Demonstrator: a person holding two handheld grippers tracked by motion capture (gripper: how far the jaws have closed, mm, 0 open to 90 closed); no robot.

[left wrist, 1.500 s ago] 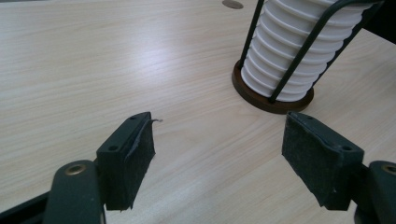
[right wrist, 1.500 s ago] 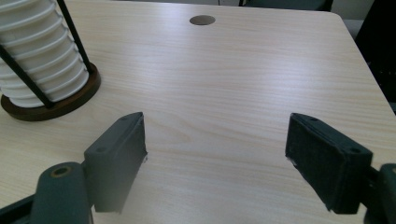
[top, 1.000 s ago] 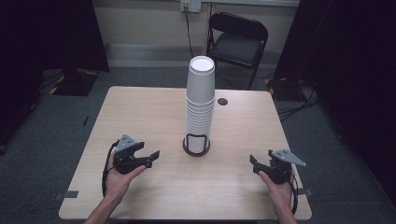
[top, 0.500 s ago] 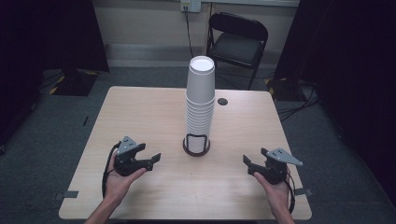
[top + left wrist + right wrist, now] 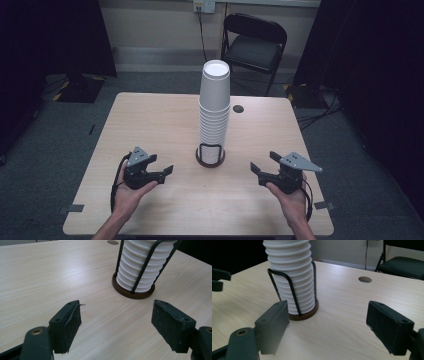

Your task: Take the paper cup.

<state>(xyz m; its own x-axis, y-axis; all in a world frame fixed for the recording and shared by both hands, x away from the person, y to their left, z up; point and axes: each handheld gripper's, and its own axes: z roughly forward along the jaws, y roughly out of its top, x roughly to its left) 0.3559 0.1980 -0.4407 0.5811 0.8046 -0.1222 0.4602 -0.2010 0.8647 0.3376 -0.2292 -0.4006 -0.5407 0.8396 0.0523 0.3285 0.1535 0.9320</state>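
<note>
White paper cups form one tall stack [image 5: 214,112] that stands in one dark round holder [image 5: 210,156] with thin black wire uprights, at the middle of the pale wood surface [image 5: 150,120]. The cups nest too tightly to count one by one; only ribbed rims show. Two tools sit low on the near side: the left tool [image 5: 162,169] and the right tool [image 5: 258,169], each in a hand, each with its jaws spread wide and nothing between them. Both stand well apart from the stack, one on each side, pointing inward toward it.

From the left gripper view the holder's base [image 5: 132,291] shows, but the stack's top is cut off by the frame edge; the right gripper view likewise loses the upper cups [image 5: 289,272]. One round hole [image 5: 238,108] lies in the surface just beside the stack, to its right. One black folding chair [image 5: 256,42] stands beyond the far edge. Nothing lies between either tool and the holder.
</note>
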